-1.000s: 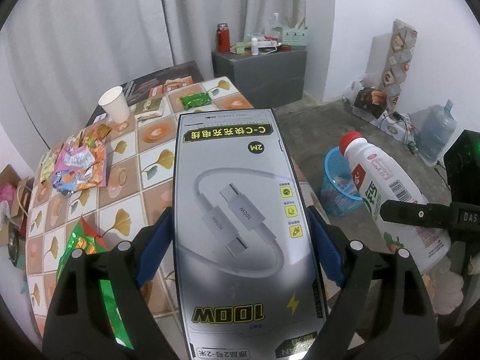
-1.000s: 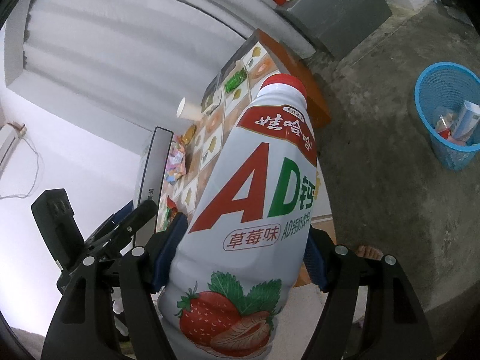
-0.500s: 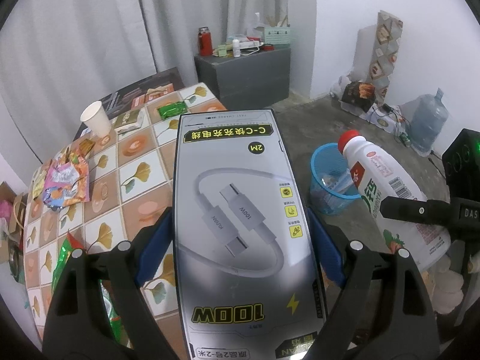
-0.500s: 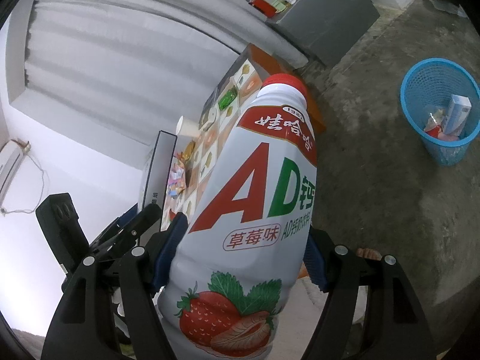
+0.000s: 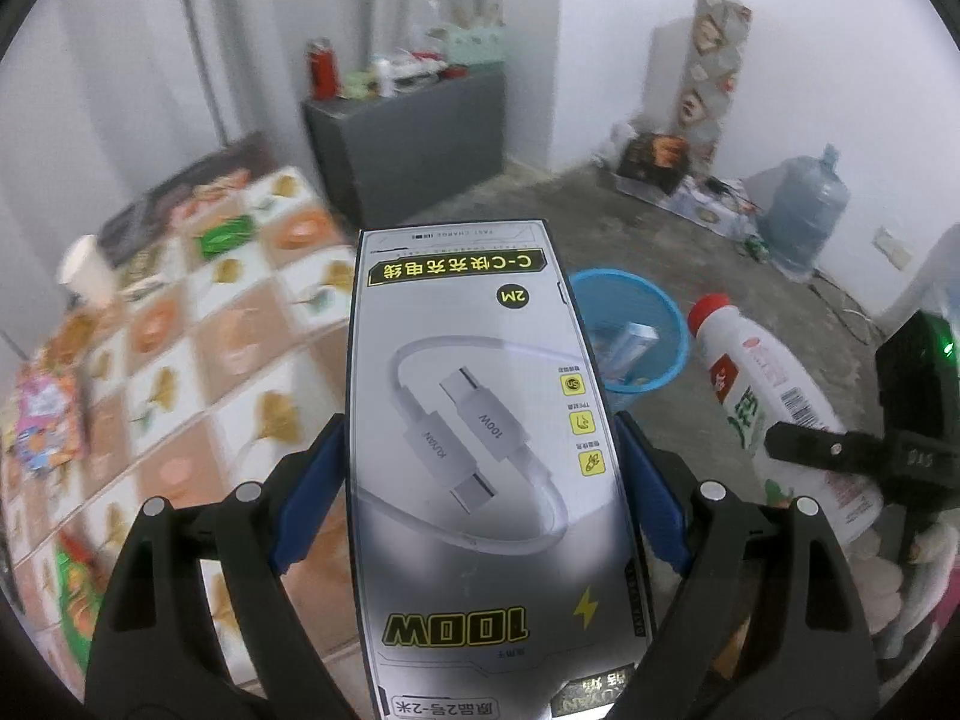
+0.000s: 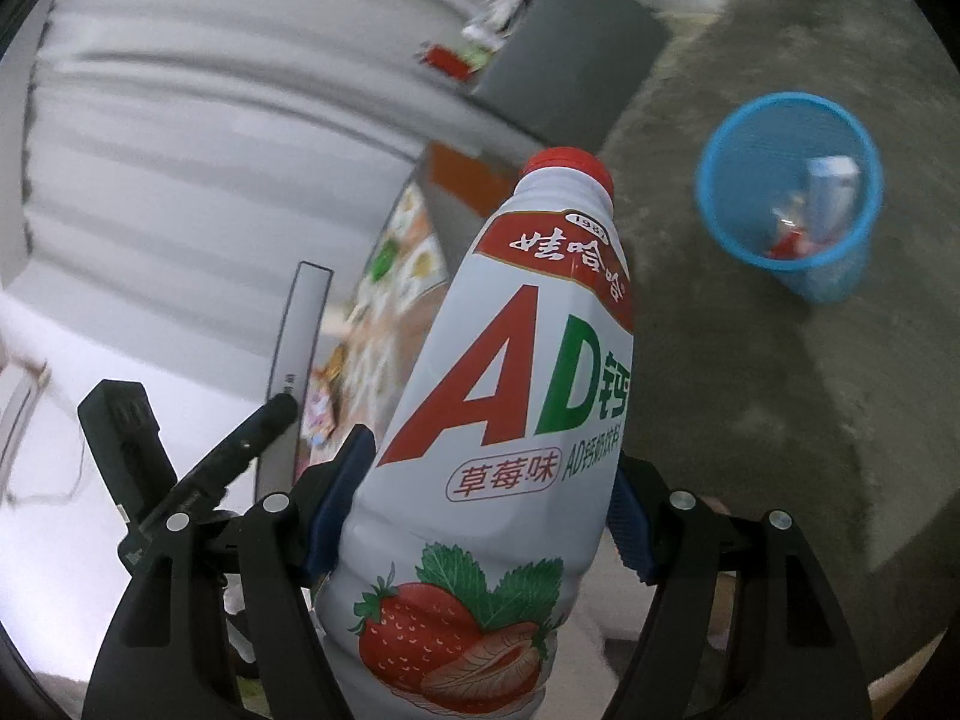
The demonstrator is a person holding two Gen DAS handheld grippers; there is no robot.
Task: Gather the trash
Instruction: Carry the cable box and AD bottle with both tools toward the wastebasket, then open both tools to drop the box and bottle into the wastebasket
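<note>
My left gripper (image 5: 480, 480) is shut on a flat grey cable box (image 5: 480, 420) printed with a white cable and "100W"; its blue pads press both long edges. My right gripper (image 6: 486, 510) is shut on a white strawberry drink bottle (image 6: 510, 420) with a red cap. In the left wrist view the same bottle (image 5: 774, 408) hangs at the right, and in the right wrist view the box (image 6: 297, 354) shows edge-on at the left. A blue mesh bin (image 5: 636, 324) stands on the concrete floor just past the box top; this bin (image 6: 792, 198) holds a small carton and scraps.
The tiled table (image 5: 198, 372) at the left carries a paper cup (image 5: 84, 276), a green packet (image 5: 225, 234) and coloured wrappers (image 5: 45, 414). A grey cabinet (image 5: 414, 138) stands by the curtain. A water jug (image 5: 804, 216) and boxes sit along the far wall.
Both grippers have swung from the table toward the floor, each keeping its load. The blue bin has drawn closer and nearer the centre in both views; the table has slid left.
</note>
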